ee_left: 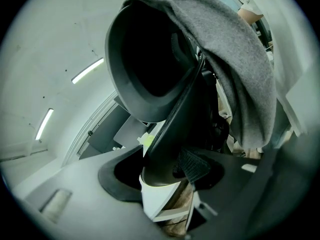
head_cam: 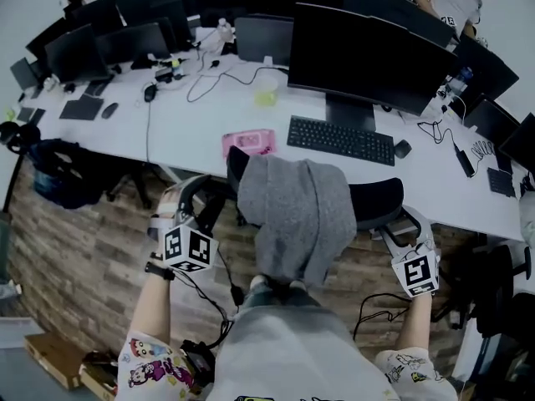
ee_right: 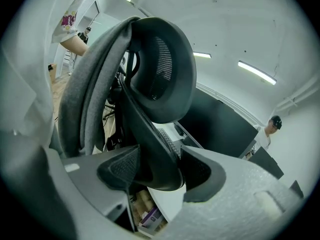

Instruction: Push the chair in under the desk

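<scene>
I read left claw [head_cam: 199, 200] and right claw [head_cam: 403, 226] each clamped on the chair [head_cam: 376, 200] arms; the chair is at the counter [head_cam: 192, 128] edge, and I judge the push-in incomplete.

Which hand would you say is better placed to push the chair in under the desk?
Neither alone. The left gripper holds the chair's left armrest and the right gripper its right armrest, so pushing with both together should keep it straight.
</scene>
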A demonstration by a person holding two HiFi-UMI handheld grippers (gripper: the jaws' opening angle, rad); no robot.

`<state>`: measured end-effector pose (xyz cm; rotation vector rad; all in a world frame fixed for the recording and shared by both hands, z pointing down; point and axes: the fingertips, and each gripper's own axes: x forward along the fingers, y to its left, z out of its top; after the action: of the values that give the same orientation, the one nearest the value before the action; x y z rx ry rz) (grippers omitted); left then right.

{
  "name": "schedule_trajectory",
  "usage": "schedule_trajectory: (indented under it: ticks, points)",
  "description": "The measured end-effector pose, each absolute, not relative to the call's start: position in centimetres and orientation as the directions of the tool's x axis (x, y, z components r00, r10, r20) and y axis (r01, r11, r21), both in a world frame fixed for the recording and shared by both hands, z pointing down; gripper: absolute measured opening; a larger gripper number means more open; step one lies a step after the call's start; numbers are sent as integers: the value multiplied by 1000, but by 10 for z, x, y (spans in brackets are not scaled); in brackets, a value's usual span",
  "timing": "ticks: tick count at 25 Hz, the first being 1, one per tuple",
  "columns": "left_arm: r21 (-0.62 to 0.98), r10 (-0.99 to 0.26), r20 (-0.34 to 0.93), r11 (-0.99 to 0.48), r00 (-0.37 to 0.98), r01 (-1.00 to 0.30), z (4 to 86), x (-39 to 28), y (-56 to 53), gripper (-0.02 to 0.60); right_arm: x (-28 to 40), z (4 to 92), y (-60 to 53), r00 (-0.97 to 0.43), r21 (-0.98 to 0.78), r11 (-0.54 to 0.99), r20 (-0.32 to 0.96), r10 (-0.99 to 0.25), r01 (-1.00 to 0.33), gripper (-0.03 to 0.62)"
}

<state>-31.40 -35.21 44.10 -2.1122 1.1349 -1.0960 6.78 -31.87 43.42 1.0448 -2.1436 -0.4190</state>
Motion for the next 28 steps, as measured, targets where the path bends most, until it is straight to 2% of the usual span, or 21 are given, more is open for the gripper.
schedule_trajectory:
  ticks: [13, 28]
  points:
    - [-734, -824, 393, -548, 408, -400, 438, -328, -377, 245, 51, 432, -322, -352, 573, 566, 448, -822, -592, 258]
    - [-759, -822, 372, -537, 432, -368, 439, -328, -376, 239, 52, 435, -325, -330, 585, 539, 431, -840, -606, 276]
